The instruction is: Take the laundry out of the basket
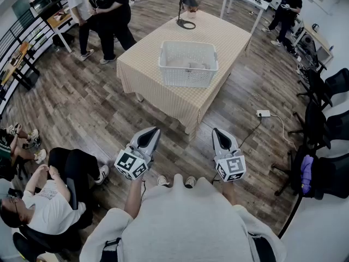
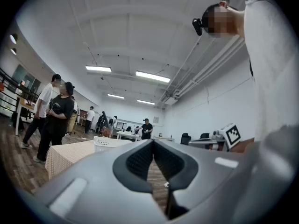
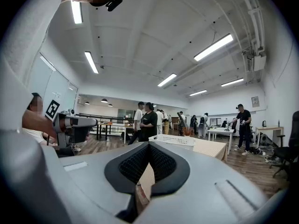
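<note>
A white slatted laundry basket (image 1: 188,64) stands on a table with a beige checked cloth (image 1: 163,100), and pale laundry (image 1: 187,63) lies in its bottom. My left gripper (image 1: 152,131) and right gripper (image 1: 217,131) hover side by side over the wooden floor, well short of the table's near corner. Both point level toward it. In the left gripper view the left gripper (image 2: 153,142) has its tips touching with nothing between, and the basket (image 2: 110,143) is far ahead. The right gripper (image 3: 149,144) is likewise shut and empty, with the basket (image 3: 175,139) beyond it.
A black stand (image 1: 185,15) sits at the table's far end. Two people (image 1: 103,15) stand to the back left, and others sit at the lower left (image 1: 49,201). A white power strip (image 1: 263,113) lies on the floor at right, near office chairs (image 1: 327,124).
</note>
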Motion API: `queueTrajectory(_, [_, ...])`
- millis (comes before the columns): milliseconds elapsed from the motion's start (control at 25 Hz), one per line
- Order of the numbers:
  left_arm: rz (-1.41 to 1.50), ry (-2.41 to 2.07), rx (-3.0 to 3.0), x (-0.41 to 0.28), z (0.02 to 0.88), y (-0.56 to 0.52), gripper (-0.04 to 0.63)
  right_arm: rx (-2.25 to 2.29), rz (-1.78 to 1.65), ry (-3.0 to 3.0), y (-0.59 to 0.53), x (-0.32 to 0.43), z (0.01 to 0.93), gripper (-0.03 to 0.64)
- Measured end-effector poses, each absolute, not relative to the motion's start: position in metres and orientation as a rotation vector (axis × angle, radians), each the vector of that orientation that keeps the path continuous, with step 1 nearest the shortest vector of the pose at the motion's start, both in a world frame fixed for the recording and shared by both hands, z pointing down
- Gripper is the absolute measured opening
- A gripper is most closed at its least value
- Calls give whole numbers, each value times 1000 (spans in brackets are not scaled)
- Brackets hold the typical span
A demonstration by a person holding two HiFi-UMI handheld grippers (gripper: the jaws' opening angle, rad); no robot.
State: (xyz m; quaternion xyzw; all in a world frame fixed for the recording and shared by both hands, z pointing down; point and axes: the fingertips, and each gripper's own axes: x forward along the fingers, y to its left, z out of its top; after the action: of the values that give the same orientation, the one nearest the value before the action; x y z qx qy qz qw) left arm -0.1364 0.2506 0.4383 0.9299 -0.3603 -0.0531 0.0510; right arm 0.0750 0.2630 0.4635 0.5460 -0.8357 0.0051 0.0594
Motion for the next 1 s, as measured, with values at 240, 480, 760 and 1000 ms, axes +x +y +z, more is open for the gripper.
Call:
queueTrajectory(240, [-172,-1115,2836,-132,440,248,9,1636,-5,-2537,258,78,465,-3])
queueTrajectory(480, [-172,-1116,2831,-122,434,245,9,1626,36,-2612,255,84,459,-2])
queueTrajectory(760, [-165,-1154,2827,-106,434,251,9,1611,29,-2643,258,102,462,-2])
queueTrajectory(1000, [-151,-1184,2820,-83,438,254,9,1581,51,-2683,258,122,469,-2])
